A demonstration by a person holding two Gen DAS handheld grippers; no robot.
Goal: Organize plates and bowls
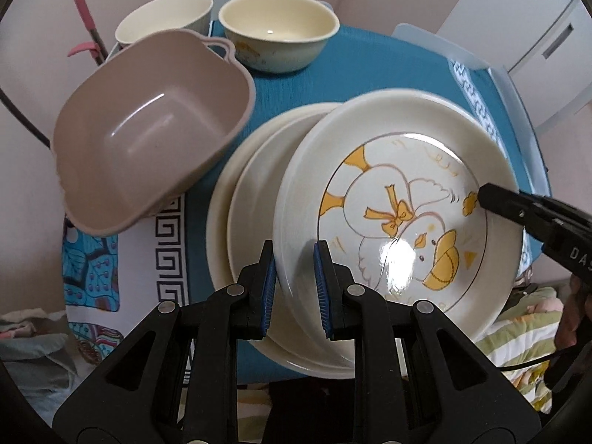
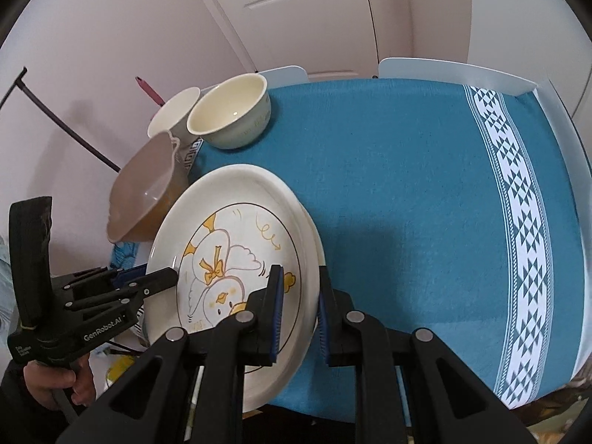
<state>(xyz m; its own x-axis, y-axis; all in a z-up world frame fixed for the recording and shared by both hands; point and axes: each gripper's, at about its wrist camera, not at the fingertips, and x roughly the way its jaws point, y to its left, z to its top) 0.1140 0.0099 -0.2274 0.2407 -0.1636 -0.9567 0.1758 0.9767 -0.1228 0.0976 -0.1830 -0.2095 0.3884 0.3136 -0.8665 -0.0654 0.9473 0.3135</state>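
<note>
I've got both tongs clamped on the duck plate (image 1: 388,222): left tongs (image 1: 294,288) at its seven o'clock rim, right tongs (image 2: 299,314) opposite, keeping it level over the plate stack (image 1: 255,199) on the surface (image 2: 407,185).

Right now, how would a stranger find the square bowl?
On the blue tablecloth, look left of the plate stack. The taupe bowl stands there tilted, in front of two cream bowls. Only it is square and has small handles.

Pale pink walls (image 2: 111,37), white panelled door (image 2: 296,7) behind. Table under teal cloth (image 2: 388,185) with white patterned band (image 2: 518,240). White cabinet (image 1: 536,37) at right.
</note>
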